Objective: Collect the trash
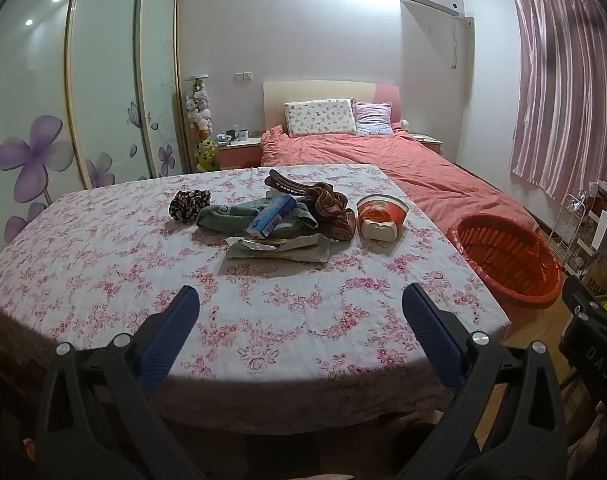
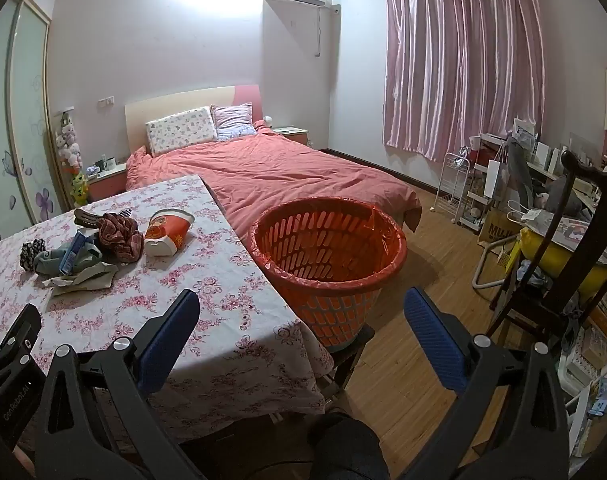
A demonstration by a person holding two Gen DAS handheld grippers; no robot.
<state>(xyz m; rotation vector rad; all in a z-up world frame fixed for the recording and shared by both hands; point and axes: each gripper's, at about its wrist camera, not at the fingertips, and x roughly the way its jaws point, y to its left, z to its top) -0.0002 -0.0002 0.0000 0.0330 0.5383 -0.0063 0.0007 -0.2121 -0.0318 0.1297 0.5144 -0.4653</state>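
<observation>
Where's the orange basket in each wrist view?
Left wrist: orange basket at right edge, past the table's right side.
Right wrist: basket centre frame, just right of the table.
Shared landmark: red paper cup lying on the table.

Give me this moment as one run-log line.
left tool: open, empty | right tool: open, empty | trash pile: on table, untouched | basket: beside table, on stool
</observation>
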